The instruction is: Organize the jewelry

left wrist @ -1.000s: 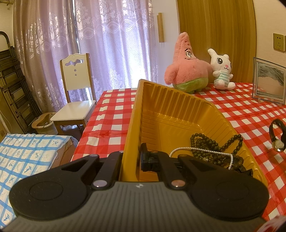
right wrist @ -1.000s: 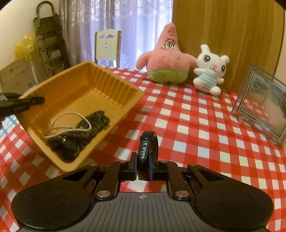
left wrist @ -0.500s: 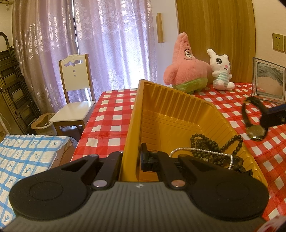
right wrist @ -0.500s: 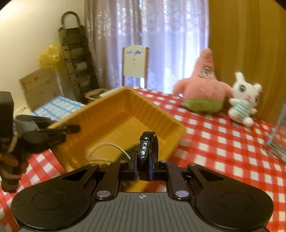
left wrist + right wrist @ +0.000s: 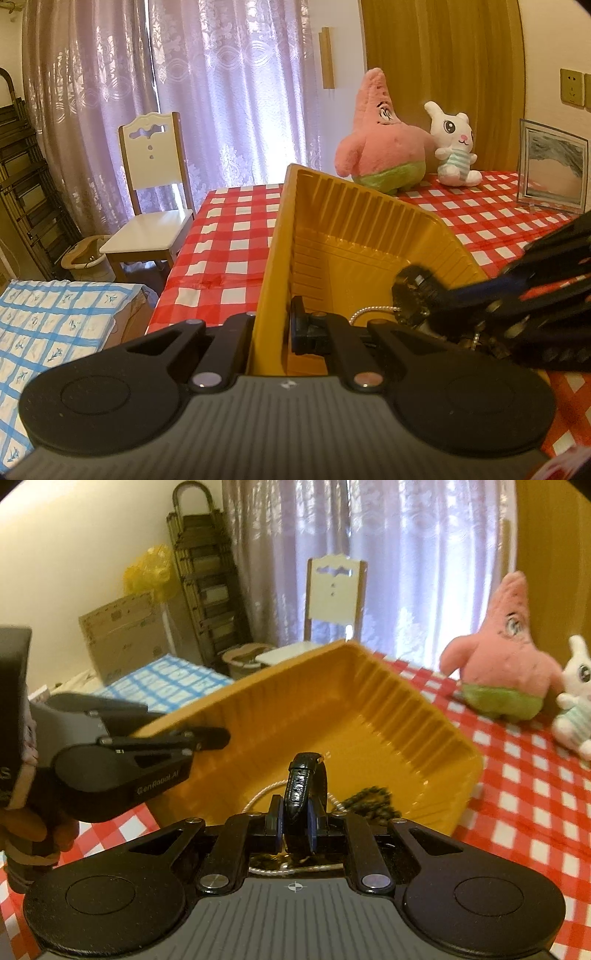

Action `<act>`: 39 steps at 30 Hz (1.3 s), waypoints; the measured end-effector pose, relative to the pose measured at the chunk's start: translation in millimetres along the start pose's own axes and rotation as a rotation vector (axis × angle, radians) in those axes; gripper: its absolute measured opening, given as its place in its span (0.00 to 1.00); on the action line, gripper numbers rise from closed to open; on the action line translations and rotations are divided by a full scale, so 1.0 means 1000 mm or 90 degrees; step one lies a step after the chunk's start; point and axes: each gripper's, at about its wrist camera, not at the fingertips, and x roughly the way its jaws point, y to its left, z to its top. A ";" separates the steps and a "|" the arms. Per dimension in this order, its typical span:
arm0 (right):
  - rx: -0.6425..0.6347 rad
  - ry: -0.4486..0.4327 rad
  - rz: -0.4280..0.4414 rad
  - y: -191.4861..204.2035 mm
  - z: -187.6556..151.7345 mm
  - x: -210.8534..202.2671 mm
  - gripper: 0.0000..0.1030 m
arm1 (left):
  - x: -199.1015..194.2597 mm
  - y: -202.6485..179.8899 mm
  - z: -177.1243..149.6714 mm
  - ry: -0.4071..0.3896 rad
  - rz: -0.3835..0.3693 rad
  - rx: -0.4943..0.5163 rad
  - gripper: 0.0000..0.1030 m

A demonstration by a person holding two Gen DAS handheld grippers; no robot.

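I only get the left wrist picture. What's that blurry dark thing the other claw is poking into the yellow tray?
Observer: The right wrist view shows it sharply. It's a black watch, strap on edge, pinched in the right gripper above the tray.
Operator: And my own claw, how does it look from over there?
Observer: The left gripper is shut on the tray's rim, and a person's hand grips its handle.
Operator: Is anything lying near the watch?
Observer: Dark beads lie on the tray floor, just to the right of it.
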 end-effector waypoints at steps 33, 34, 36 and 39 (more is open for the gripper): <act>0.311 -0.044 -0.192 -0.139 -0.072 -0.145 0.53 | -0.004 0.000 0.001 0.001 0.011 -0.009 0.04; 0.316 -0.034 -0.203 -0.144 -0.081 -0.153 0.53 | -0.004 0.000 0.001 0.001 0.011 -0.008 0.04; 0.322 -0.013 -0.221 -0.154 -0.098 -0.167 0.53 | -0.004 0.000 0.001 0.000 0.012 -0.007 0.04; 0.325 0.024 -0.246 -0.166 -0.124 -0.186 0.53 | -0.004 -0.001 0.001 0.000 0.014 -0.006 0.04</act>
